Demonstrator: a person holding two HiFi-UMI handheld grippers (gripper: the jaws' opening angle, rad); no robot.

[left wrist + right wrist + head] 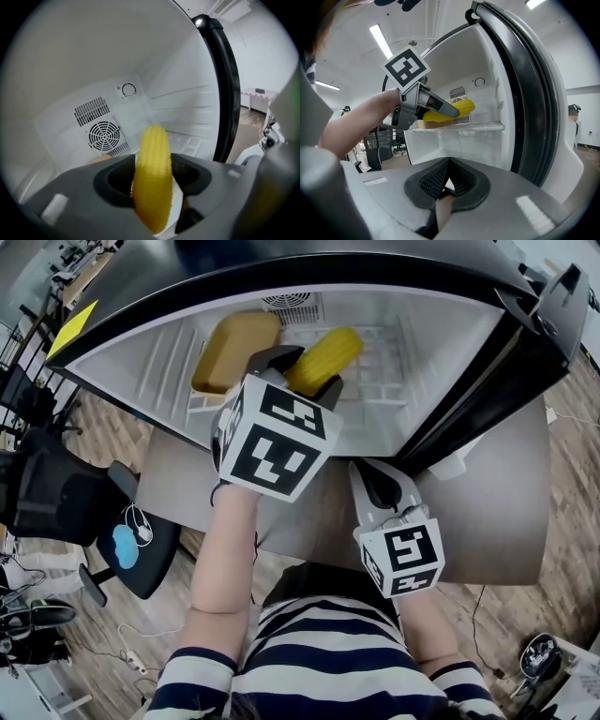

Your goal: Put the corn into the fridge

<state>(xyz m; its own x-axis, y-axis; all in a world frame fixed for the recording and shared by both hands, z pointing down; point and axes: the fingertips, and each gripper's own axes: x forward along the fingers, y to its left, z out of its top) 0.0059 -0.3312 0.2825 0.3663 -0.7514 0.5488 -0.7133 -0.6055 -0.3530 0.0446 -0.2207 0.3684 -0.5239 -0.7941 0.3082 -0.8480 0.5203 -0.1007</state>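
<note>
The fridge (450, 343) stands open on the worktop (487, 521), and the left tool (302, 373) reaches into its opening with its jaws clamped on the corn (328, 354). In the left gripper view the cob (152, 178) stands upright between the two pads, gripped around its lower half, its tip pointing towards the fan grille (104, 136) on the fridge's back wall.

The right gripper view shows the corn (464, 107) inside the fridge cavity, held just above the fridge's white shelf (459, 127) and not touching it. A tan block (234, 348) lies on that shelf, deeper into the fridge than the left tool and beside the cob.

The right tool (380, 486) hangs outside the fridge, in front of its opening, jaws pressed together with nothing between them.

The task looks well advanced: the door is open and the corn is already within the fridge. What is left, judging by this, is to lower the cob onto the shelf clear of the tan block, release it and draw the left tool out. Whether the door must then be shut, the task does not say.
</note>
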